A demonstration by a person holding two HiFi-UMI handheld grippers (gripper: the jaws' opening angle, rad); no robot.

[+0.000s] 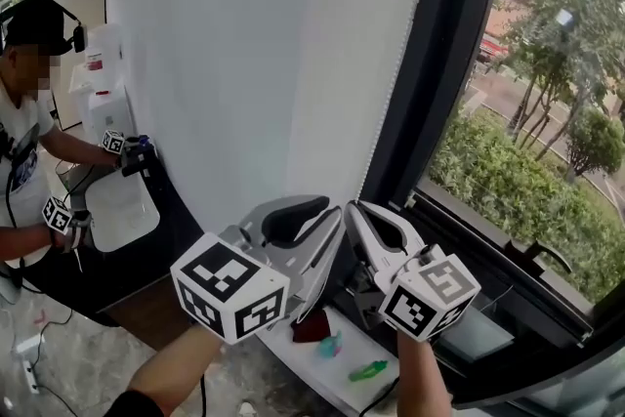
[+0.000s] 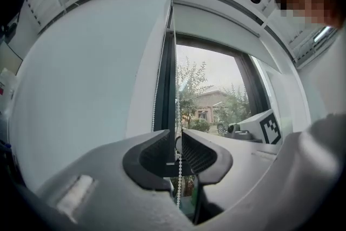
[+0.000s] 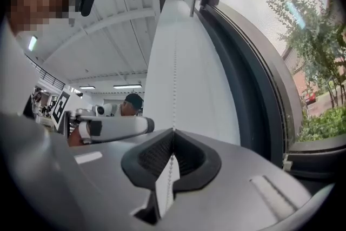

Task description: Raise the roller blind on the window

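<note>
**Right tongs clamped on chain, left tongs loose around it, blind high on the window**

Seeing a broad white wall [image 1: 215, 63] left of the window, then a dark window frame [image 1: 444, 63], then bare glass with trees [image 1: 562, 24] and a hedge outside. Reading the pale panel across the top of the opening in the left gripper view as the roller blind [image 2: 216, 21], with its lower edge high up and clear glass under it. Spotting another person [image 1: 24, 161] far left in a white shirt, with a marker-cubed gripper in each hand. Below the window, a white desk [image 1: 293, 352] with small items.

Holding both tongs side by side near the frame, at the wall's right edge.

Left tongs [image 2: 175, 135]: spread partway with a narrow gap, ribbed pads [image 2: 201, 153] clear of each other. Bead chain [image 2: 177, 116] hanging straight down through that gap, not pinched, no pad pressing on it. Second strand just left of the tongs, outside them.

Right tongs [image 3: 173, 130]: pressed together, pinching the bead chain at the very tips. Beads running up the white wall above, more beads hanging out under the pads below. Can't tell which strand of the loop.

Marker cubes close to the camera in head view, left [image 1: 229, 286] and right [image 1: 430, 296], with forearms below them.

On the desk: a dark red thing [image 1: 311, 327], a teal thing [image 1: 329, 345] and a green thing [image 1: 368, 370], all too small to identify.
</note>
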